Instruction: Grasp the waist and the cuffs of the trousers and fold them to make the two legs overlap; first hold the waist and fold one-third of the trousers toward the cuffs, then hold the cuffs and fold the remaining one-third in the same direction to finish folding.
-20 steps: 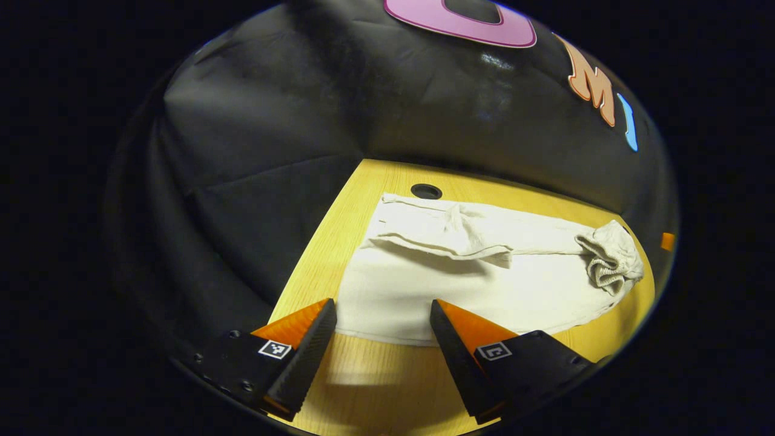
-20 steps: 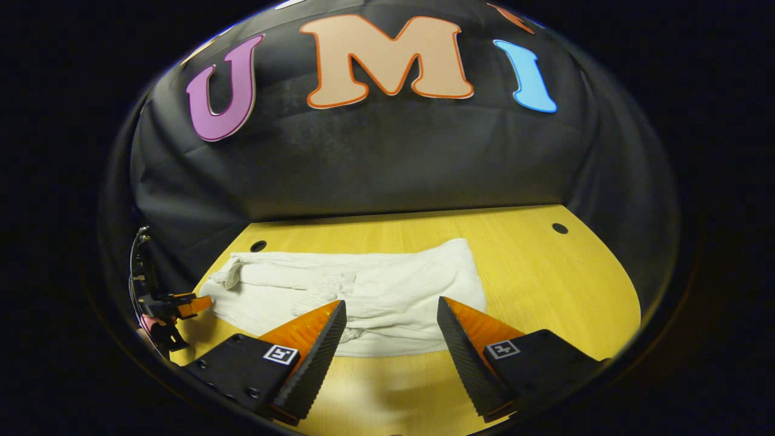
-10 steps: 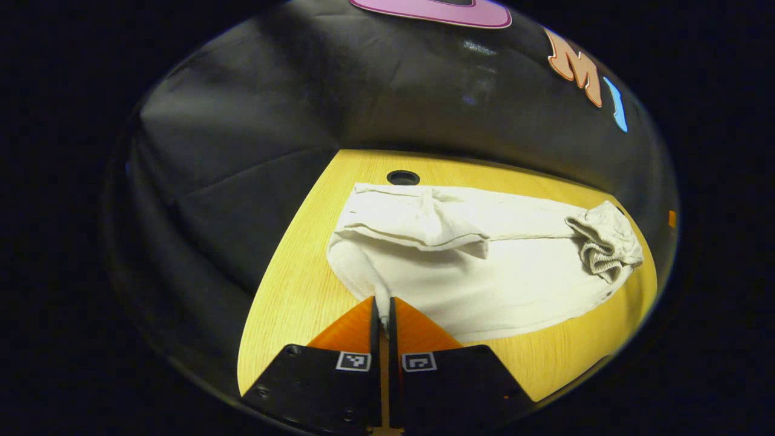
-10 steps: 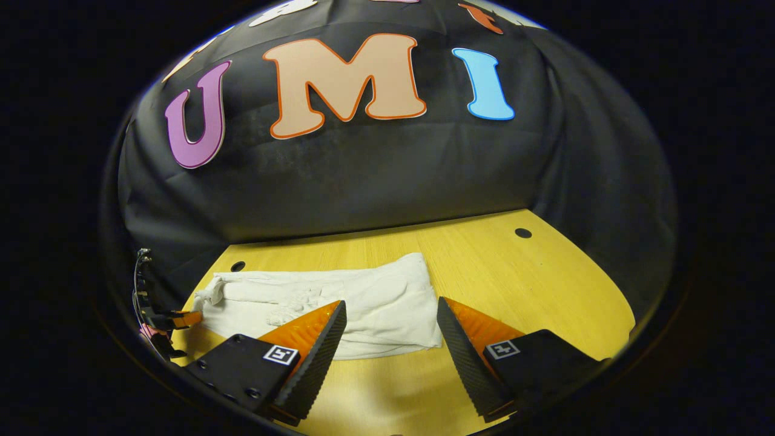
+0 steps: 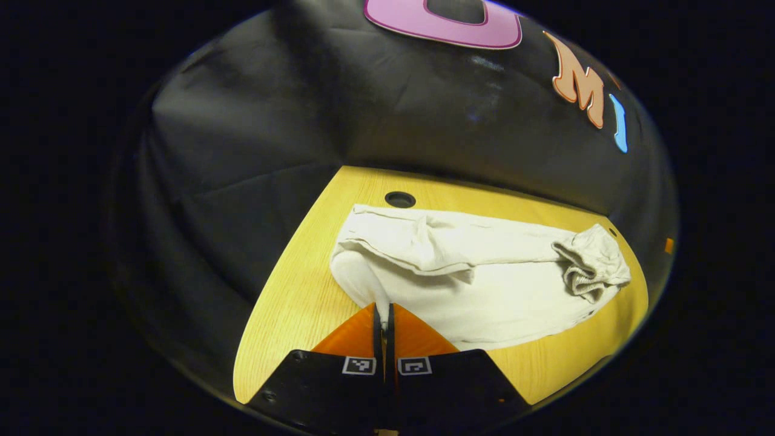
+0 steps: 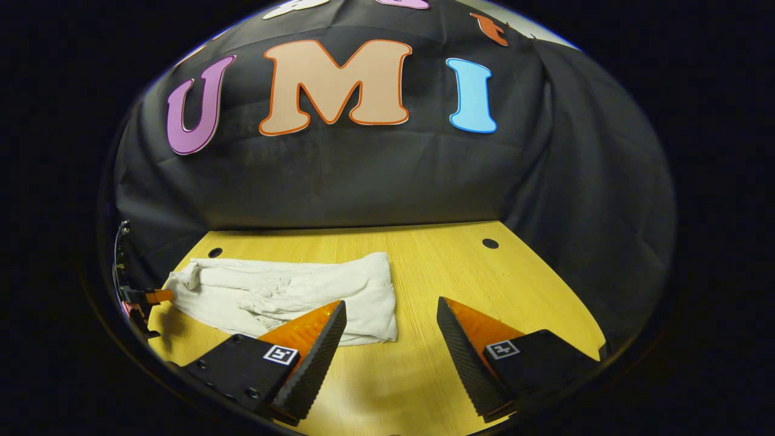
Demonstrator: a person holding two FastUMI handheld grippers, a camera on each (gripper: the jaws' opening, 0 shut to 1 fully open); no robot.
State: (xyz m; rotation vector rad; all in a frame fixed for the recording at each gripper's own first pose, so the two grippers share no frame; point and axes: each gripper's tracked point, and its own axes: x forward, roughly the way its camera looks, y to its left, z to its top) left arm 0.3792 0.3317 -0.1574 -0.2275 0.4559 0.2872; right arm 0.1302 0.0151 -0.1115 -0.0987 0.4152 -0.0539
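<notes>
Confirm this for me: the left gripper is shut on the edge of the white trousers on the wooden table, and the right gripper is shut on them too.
Not quite. The right gripper is open, its fingers spread apart over the wooden table and gripping nothing, as the right gripper view shows. The rest holds: the left gripper is shut on the edge of the white trousers.

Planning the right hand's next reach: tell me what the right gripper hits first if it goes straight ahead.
Between the right gripper's open fingers lies bare table; the trousers sit left of that line. Likely the table first, though depth is unclear.
</notes>
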